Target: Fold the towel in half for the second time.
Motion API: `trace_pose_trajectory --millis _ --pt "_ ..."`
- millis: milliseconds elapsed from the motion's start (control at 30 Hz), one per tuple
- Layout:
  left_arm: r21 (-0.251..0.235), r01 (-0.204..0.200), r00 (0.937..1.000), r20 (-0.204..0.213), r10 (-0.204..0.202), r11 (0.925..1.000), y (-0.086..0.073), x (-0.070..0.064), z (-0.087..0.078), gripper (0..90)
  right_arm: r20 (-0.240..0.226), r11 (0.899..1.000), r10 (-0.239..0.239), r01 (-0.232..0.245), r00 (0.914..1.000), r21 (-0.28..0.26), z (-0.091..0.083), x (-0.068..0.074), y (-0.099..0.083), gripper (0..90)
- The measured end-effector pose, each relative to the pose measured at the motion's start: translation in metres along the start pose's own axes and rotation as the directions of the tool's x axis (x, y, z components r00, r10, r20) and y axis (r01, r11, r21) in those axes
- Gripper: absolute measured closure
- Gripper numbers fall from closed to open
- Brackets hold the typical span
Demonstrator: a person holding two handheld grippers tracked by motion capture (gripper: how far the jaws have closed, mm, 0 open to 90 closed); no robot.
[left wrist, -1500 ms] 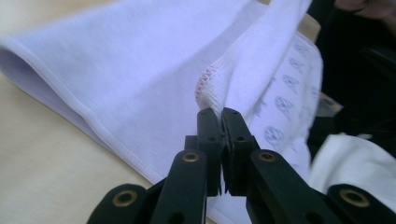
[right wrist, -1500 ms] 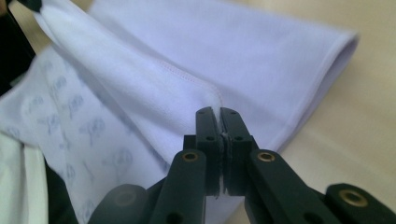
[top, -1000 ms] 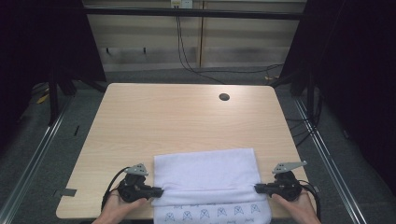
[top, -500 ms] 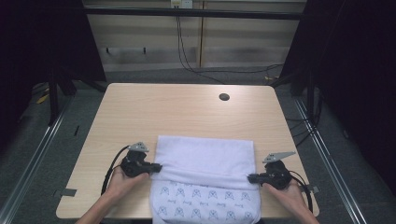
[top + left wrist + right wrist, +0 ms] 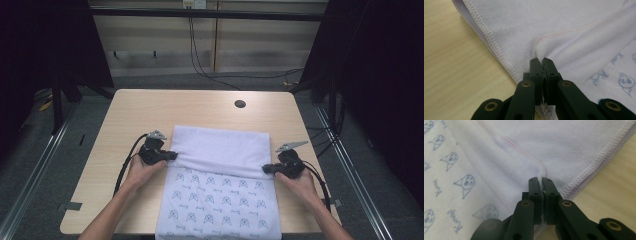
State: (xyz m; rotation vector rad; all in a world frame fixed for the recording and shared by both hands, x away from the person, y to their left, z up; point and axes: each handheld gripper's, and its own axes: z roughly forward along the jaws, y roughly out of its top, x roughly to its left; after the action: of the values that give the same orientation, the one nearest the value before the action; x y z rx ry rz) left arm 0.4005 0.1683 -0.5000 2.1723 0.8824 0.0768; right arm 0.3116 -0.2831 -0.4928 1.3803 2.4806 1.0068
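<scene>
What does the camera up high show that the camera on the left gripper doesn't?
High view alone: the whole table, its dark round hole, both hands, the right gripper, the floor and cables behind. Left gripper view alone: the towel's stitched hem close up, and cloth pinched between shut jaws. Shared: the left gripper, the towel with its blue print, and pale wood.

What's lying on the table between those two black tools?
The towel, its folded edge stretched from left tool to right tool, in the high view.

Even light; dark surround; soft focus
</scene>
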Motion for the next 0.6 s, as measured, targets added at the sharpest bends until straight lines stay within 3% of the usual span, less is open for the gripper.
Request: trace_pose_trajectory --millis 100,167,267,467,600 --pt "-0.013 0.009 0.9999 -0.011 -0.009 0.9999 0.006 0.01 0.004 88.0 0.01 1.0 0.02 -0.02 0.9998 -0.023 0.009 -0.014 0.011 87.3" --pt "-0.028 -0.002 0.998 -0.063 0.0 0.9996 0.012 0.016 0.009 88.0 0.026 0.999 0.025 -0.024 0.9994 -0.033 0.017 -0.023 0.024 87.2" --pt "-0.047 0.004 0.9952 -0.098 -0.009 0.9989 0.016 0.016 0.014 88.0 0.06 0.999 0.013 -0.01 0.9981 -0.041 0.022 -0.026 0.031 87.2" --pt "-0.075 0.01 0.9913 -0.13 -0.019 0.9971 0.022 0.026 0.02 88.0 0.081 0.997 0.048 -0.043 0.9956 -0.064 0.034 -0.043 0.048 86.9" --pt "-0.093 0.026 0.9842 -0.172 -0.042 0.9953 0.027 0.03 0.025 88.0 0.109 0.998 0.042 -0.036 0.9931 -0.052 0.043 -0.05 0.062 86.4"
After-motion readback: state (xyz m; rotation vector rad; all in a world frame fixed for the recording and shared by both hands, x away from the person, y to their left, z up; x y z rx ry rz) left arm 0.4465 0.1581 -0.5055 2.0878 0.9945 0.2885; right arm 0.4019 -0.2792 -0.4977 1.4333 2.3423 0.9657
